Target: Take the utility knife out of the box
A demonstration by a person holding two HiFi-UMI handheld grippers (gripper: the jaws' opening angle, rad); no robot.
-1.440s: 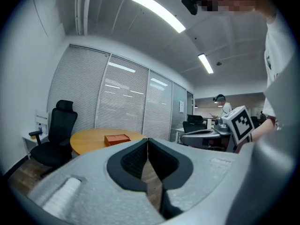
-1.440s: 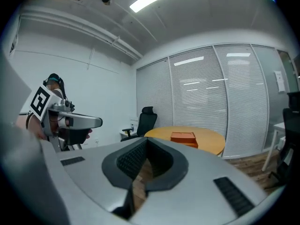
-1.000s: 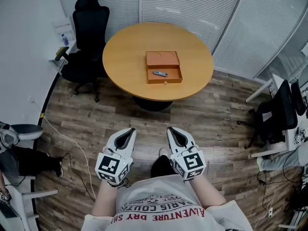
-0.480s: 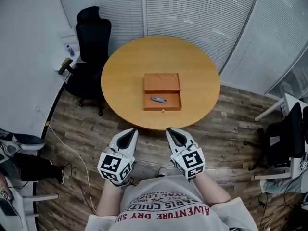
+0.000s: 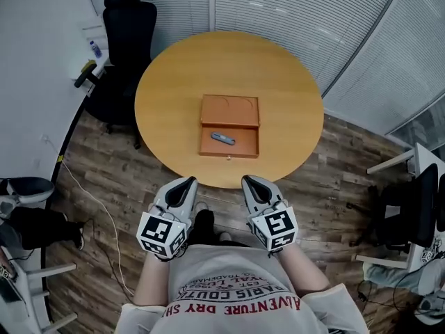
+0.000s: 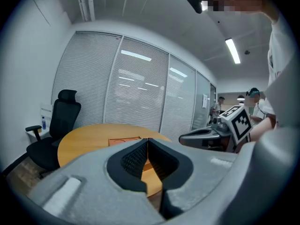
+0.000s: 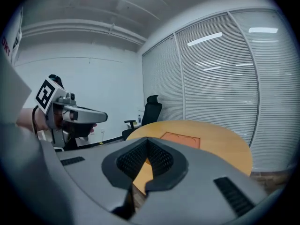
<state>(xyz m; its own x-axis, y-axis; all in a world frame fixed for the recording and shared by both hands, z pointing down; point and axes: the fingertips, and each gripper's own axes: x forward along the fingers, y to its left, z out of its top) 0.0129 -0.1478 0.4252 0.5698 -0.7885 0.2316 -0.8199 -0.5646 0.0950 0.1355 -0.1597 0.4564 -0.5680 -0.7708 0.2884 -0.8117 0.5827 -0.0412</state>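
An open orange box [image 5: 229,126] lies in the middle of the round wooden table [image 5: 167,82]. The grey utility knife [image 5: 223,139] rests in the box's near half. My left gripper [image 5: 189,181] and right gripper [image 5: 247,181] hover side by side just short of the table's near edge, both shut and empty. The left gripper view shows its jaws [image 6: 147,141] closed, with the box [image 6: 125,141] far ahead. In the right gripper view the jaws [image 7: 147,139] are closed too, and the box [image 7: 180,138] lies beyond them; the knife is not visible in either gripper view.
A black office chair [image 5: 128,26] stands at the table's far left. A white cable [image 5: 97,211] trails over the wood floor on the left. Glass walls with blinds [image 5: 292,12] curve behind the table. More chairs and a desk [image 5: 410,200] stand at the right.
The table and box have drawn closer to me and both grippers now sit near the table's front edge. Both grippers stay shut and empty.
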